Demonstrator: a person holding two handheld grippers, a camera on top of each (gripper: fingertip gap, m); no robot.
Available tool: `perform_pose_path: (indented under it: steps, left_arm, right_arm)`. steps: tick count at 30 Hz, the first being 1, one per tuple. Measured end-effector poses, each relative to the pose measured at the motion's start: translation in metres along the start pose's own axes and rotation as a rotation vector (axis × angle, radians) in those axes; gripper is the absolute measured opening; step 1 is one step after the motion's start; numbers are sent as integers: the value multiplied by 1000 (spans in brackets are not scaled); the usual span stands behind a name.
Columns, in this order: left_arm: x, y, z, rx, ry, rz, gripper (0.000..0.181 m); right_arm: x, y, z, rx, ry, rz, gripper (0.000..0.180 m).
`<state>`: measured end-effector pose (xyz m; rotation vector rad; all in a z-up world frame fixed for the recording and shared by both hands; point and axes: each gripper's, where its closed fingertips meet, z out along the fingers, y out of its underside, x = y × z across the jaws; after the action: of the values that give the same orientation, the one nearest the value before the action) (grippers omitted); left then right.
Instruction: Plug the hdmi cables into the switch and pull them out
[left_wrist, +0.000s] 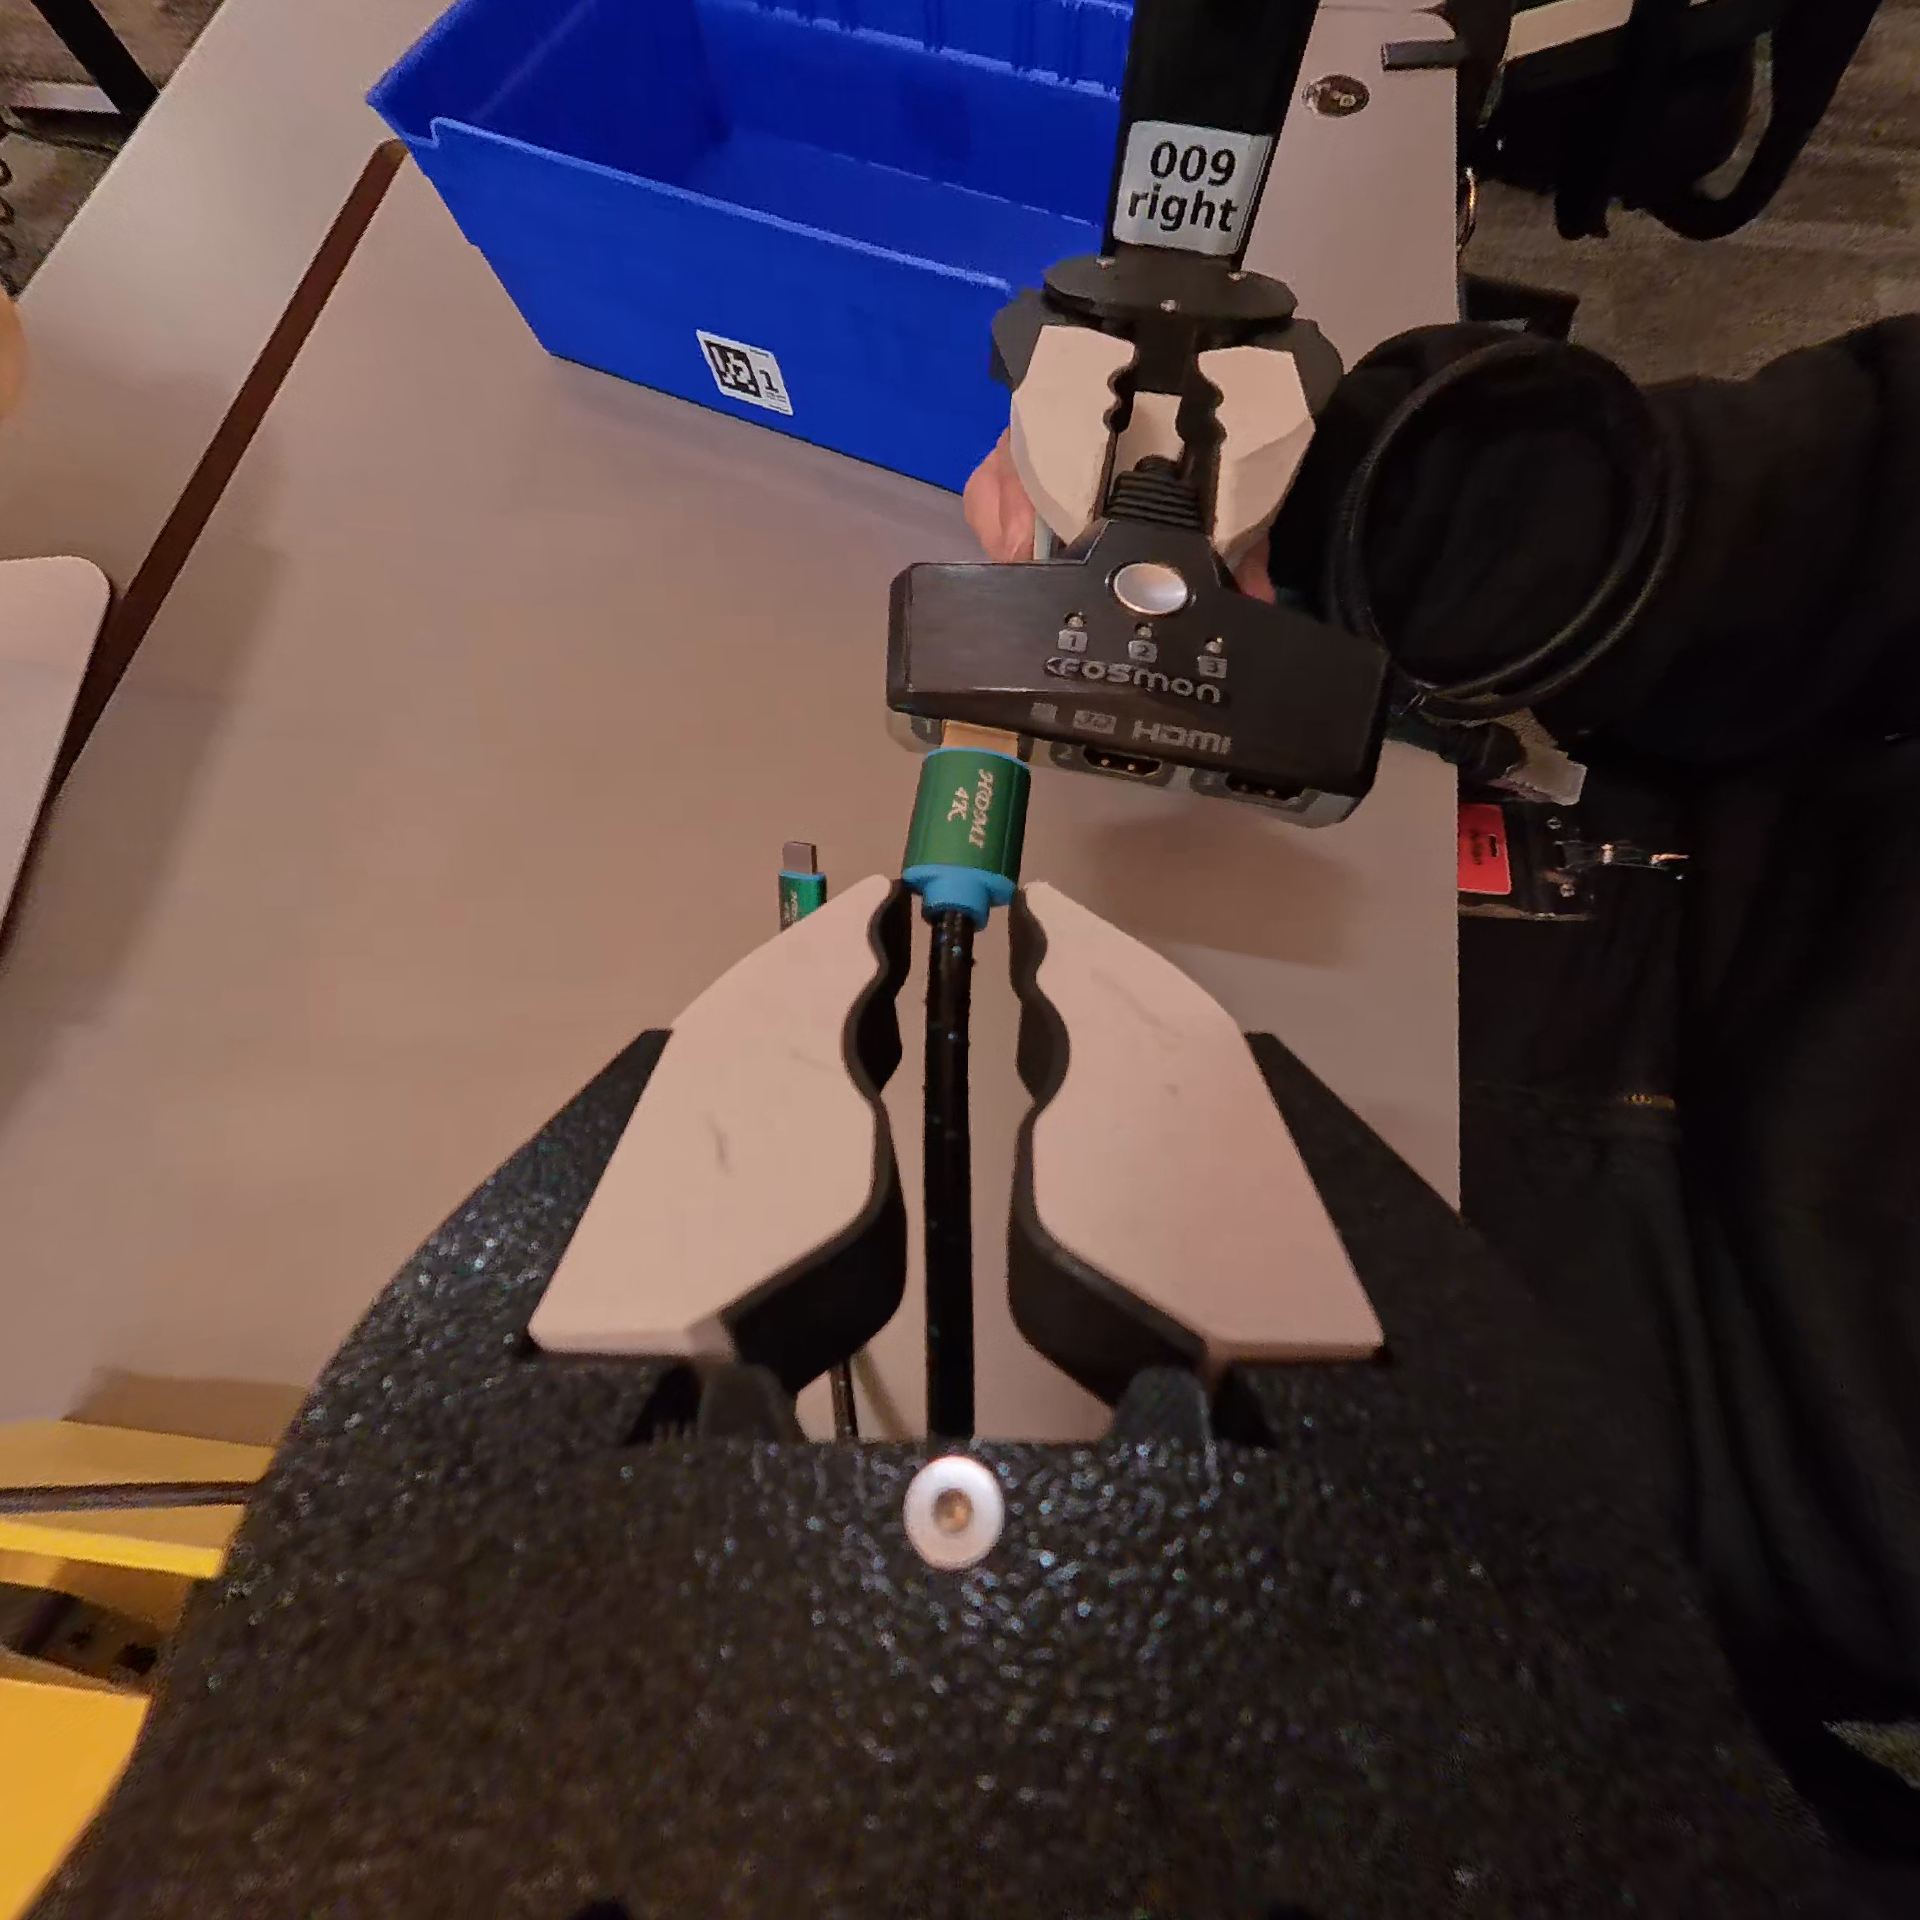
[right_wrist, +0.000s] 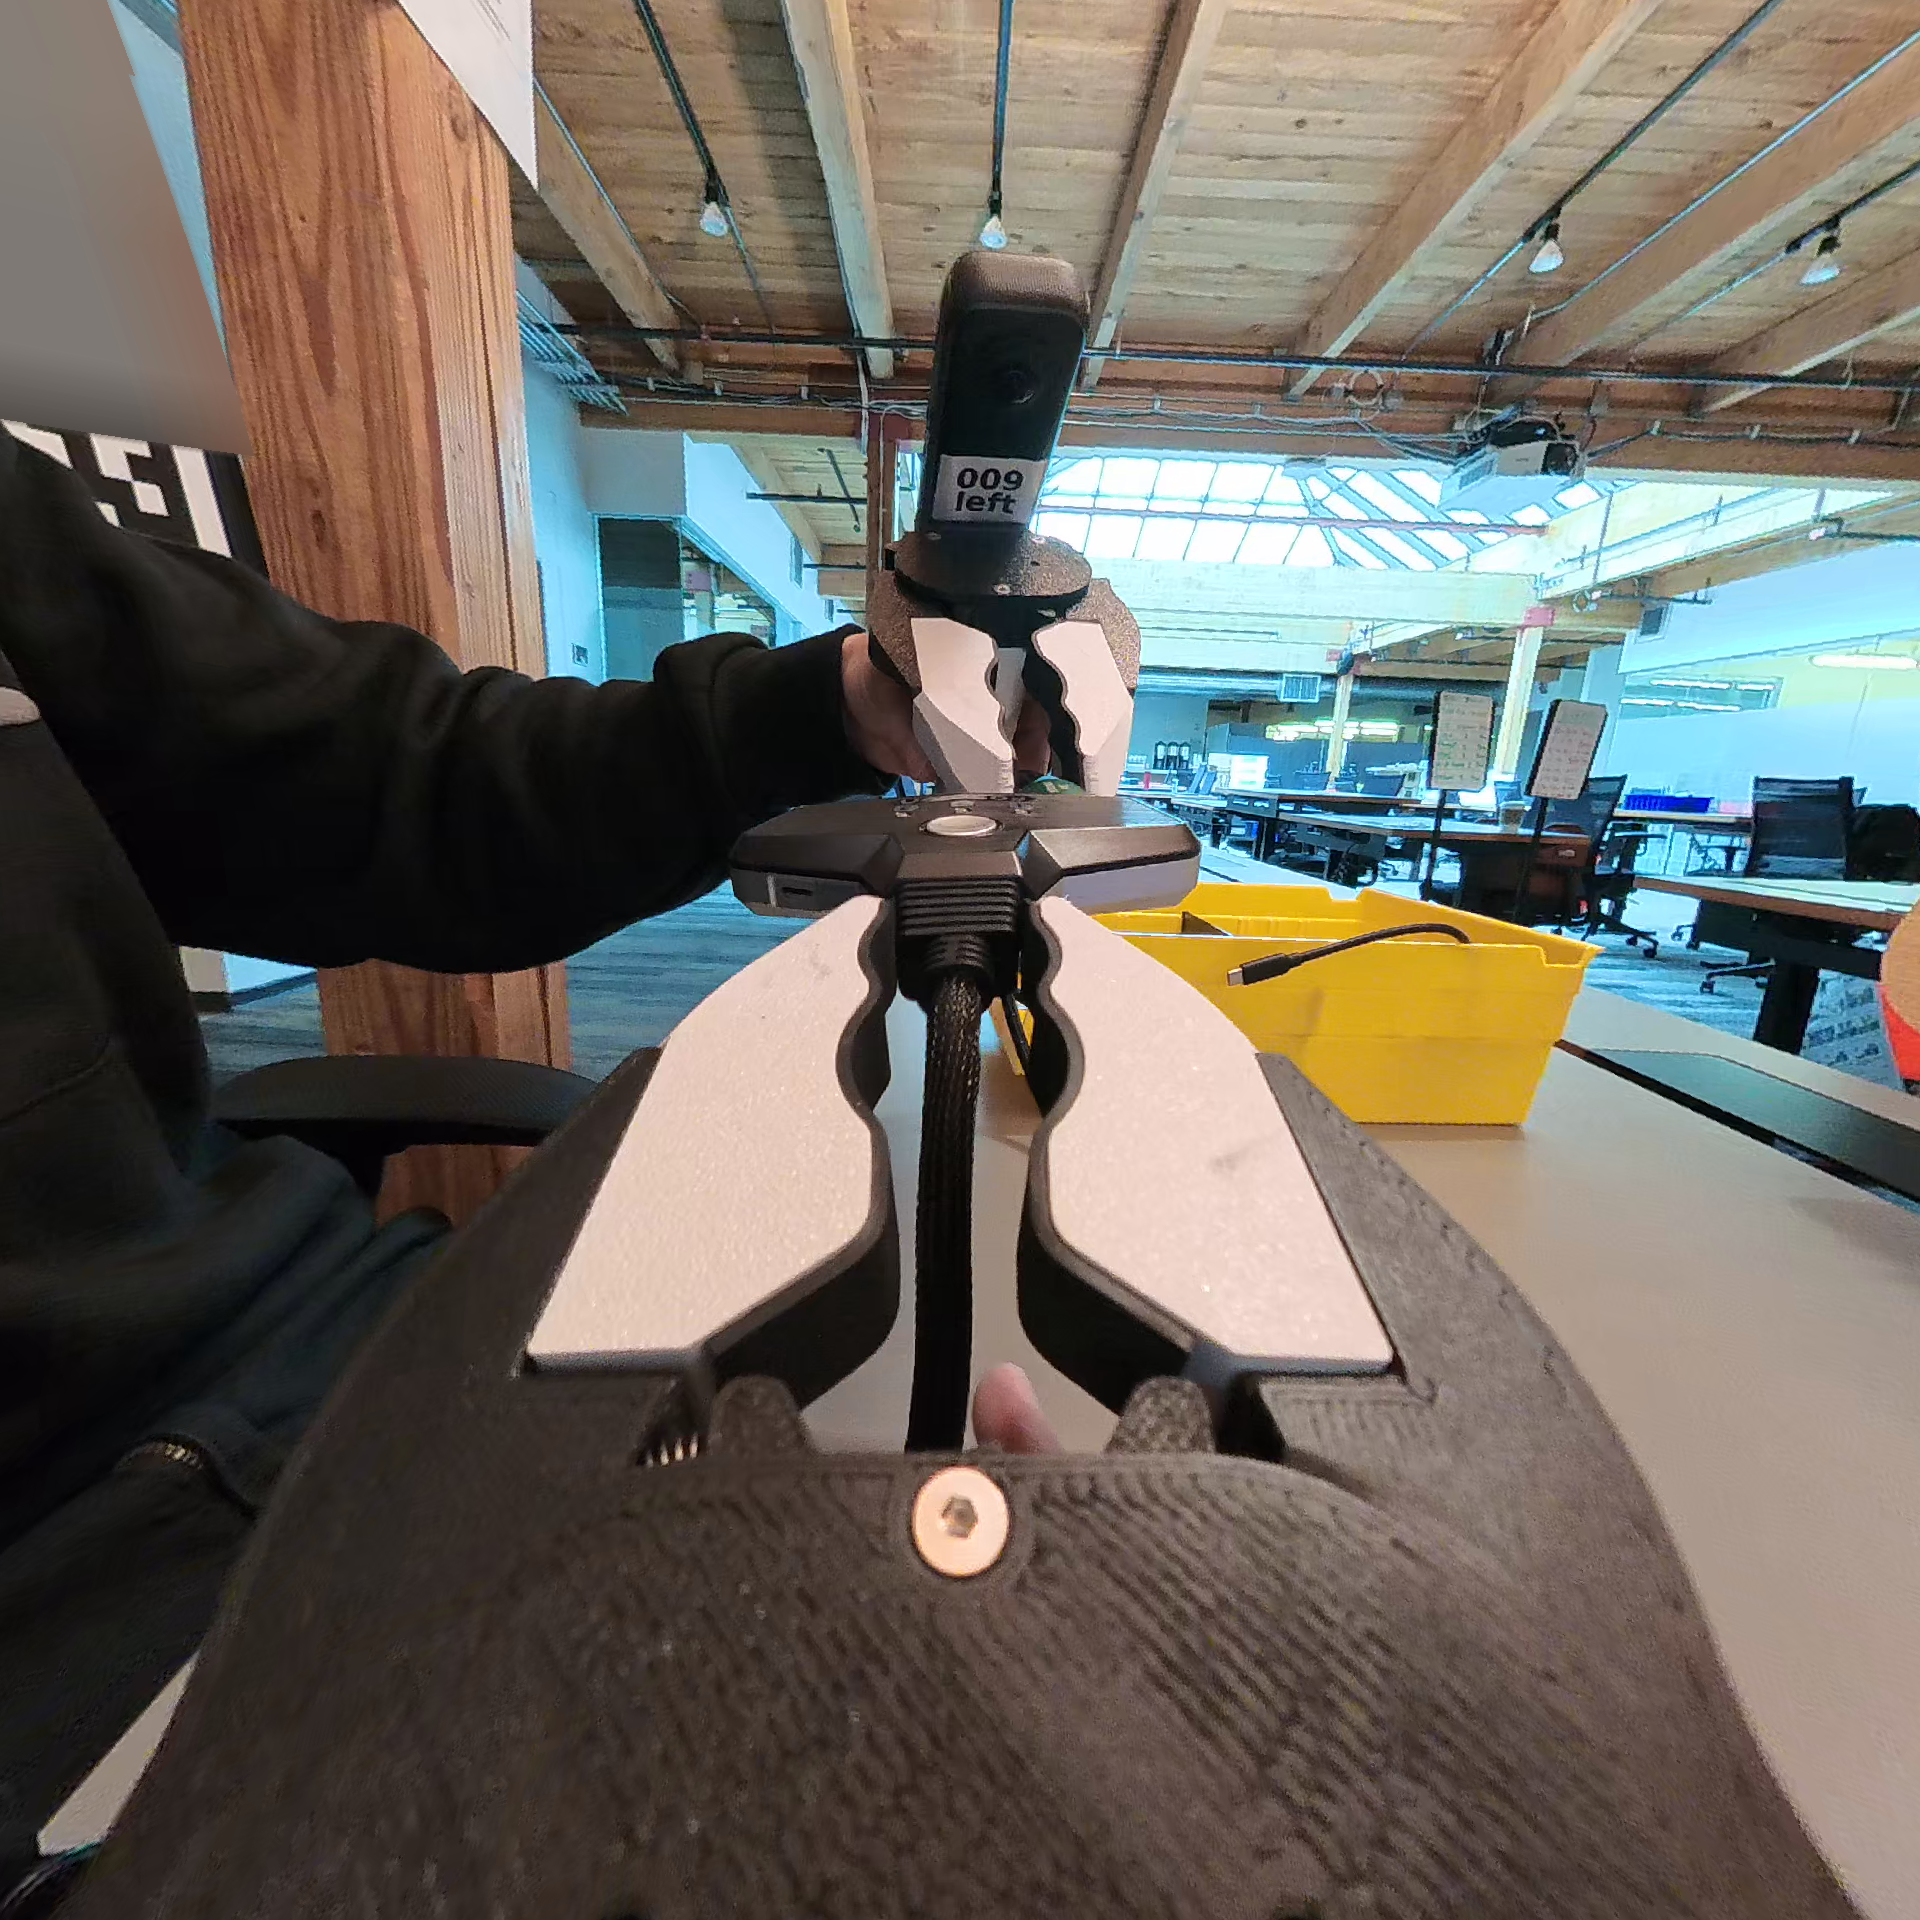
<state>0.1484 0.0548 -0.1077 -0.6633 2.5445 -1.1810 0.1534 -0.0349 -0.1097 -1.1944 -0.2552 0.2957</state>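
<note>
A black HDMI switch (left_wrist: 1132, 665) with three numbered ports is held above the table. My right gripper (right_wrist: 961, 909) is shut on the ribbed strain relief of the switch's own braided cable (right_wrist: 945, 1143); it also shows in the left wrist view (left_wrist: 1148, 499). A green HDMI plug (left_wrist: 966, 821) sits in the switch's leftmost port. My left gripper (left_wrist: 958, 883) is shut on the blue collar behind that plug, with the black cable (left_wrist: 948, 1143) running back between the fingers. The other two ports are empty. A second green plug (left_wrist: 802, 894) lies on the table.
A blue bin (left_wrist: 727, 208) stands on the table beyond the switch. A yellow bin (right_wrist: 1351, 987) with a thin black cable (right_wrist: 1340, 951) sits on the other side. A coiled black cable (left_wrist: 1507, 520) hangs by the person's dark sleeve (right_wrist: 416, 779). The table edge (left_wrist: 1455, 1039) runs on the right.
</note>
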Motion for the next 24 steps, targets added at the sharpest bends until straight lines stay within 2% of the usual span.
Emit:
perform_pose_path:
  steps: [5, 15, 24]
  left_arm:
    - [-2, 1, 0, 15, -3, -25, 18]
    - [0, 4, -2, -26, -81, 204, 18]
    - [-3, 4, 0, -10, -74, 154, 18]
  right_arm:
    - [2, 3, 1, -29, 13, -4, 22]
    - [-3, 8, 3, -46, -12, -13, 24]
    - [-2, 12, 5, -64, 1, -28, 24]
